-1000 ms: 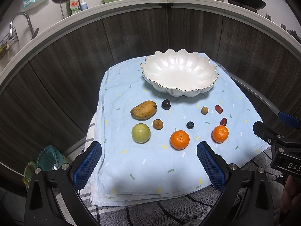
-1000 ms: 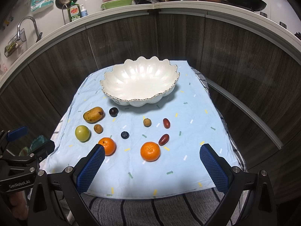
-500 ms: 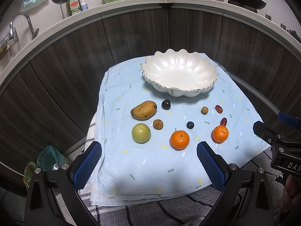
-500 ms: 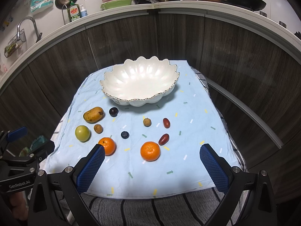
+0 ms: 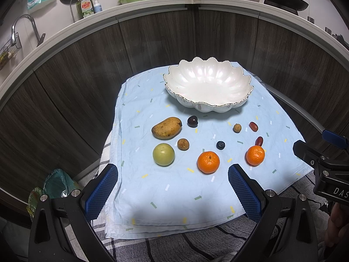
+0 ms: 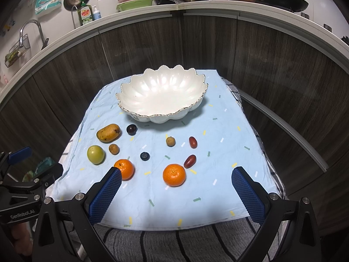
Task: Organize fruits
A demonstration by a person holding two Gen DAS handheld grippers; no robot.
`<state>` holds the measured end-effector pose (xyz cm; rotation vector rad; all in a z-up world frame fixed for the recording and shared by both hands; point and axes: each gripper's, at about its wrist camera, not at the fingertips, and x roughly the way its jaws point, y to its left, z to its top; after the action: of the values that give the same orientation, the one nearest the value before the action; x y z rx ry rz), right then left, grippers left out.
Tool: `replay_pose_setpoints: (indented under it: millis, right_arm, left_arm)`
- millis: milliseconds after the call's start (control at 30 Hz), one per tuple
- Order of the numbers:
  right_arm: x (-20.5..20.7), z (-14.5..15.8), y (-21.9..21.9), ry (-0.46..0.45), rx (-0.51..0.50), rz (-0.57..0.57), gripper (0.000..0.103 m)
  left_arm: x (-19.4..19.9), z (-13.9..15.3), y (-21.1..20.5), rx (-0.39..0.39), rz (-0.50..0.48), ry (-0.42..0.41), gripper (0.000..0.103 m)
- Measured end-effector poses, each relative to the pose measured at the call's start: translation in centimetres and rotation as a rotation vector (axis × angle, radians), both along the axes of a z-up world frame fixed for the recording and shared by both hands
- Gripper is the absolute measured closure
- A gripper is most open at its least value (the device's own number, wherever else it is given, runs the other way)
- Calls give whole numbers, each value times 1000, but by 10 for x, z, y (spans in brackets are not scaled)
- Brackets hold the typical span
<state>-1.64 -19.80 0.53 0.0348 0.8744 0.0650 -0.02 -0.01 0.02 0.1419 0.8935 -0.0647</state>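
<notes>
An empty white scalloped bowl (image 5: 240,100) (image 6: 130,109) stands at the back of a light blue cloth (image 5: 174,192). In front of it lie a mango (image 5: 166,128), a green apple (image 5: 163,154), two tangerines (image 5: 208,162) (image 5: 255,155), a dark plum (image 5: 192,121), a blueberry (image 5: 220,145), small brown fruits (image 5: 183,144) and red dates (image 5: 253,126). My left gripper (image 5: 173,187) is open and empty, near the cloth's front edge. My right gripper (image 6: 176,191) is open and empty, just in front of a tangerine (image 6: 174,174).
Dark wood cabinet fronts (image 5: 152,50) curve behind the cloth under a white counter with dishes and a wok (image 5: 283,0). A striped towel (image 5: 196,246) lies under the cloth. A green bag (image 5: 54,187) sits low at the left.
</notes>
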Motion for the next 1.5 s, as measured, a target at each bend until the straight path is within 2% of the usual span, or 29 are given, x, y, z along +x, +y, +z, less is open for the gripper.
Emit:
replay_pose_setpoints:
  millis: [767,1500]
  right_arm:
    - [1,5,2,5,2,2,1]
    - [18,-8,2,40,6,16,1]
  left_arm:
    - [0,0,0,3,-1,-1,0]
    - [21,-7,-13,30,-68,26,0]
